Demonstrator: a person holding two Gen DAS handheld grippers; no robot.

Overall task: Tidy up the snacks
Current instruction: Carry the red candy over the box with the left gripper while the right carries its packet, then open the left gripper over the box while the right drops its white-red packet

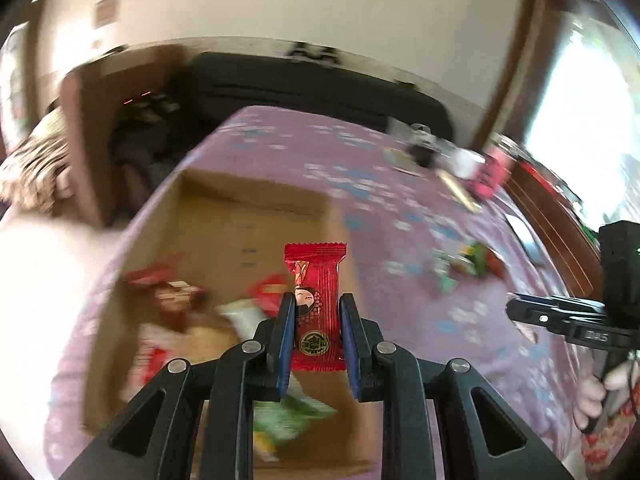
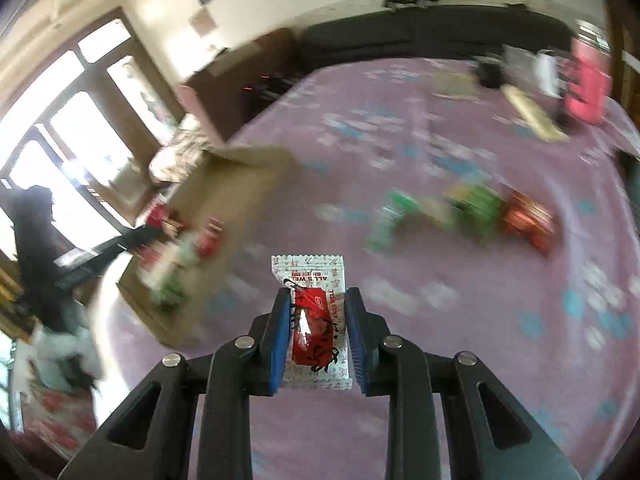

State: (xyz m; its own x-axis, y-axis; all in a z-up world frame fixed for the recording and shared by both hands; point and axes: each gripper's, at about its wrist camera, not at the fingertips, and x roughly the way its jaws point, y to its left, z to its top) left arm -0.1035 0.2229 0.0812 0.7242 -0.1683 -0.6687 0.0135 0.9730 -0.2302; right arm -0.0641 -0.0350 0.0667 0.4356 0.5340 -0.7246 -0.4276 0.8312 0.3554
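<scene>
— While the cardboard box (image 1: 256,216) already holds several snacks, our left gripper (image 1: 316,320) clamps a red packet (image 1: 316,300) above it.

— And our right gripper (image 2: 316,320) grips a white packet (image 2: 310,276) — loose snacks (image 2: 472,204) remain on the cloth.

The white snack packet with the red centre (image 2: 310,320), seen from the right wrist, carries upside-down print that reads "ALL'S WELL" near its top edge; the smaller lines around it are too fine to read. The red snack packet (image 1: 316,304), seen from the left wrist, bears a cartoon face and a round green-and-gold seal whose lettering cannot be made out.
</scene>
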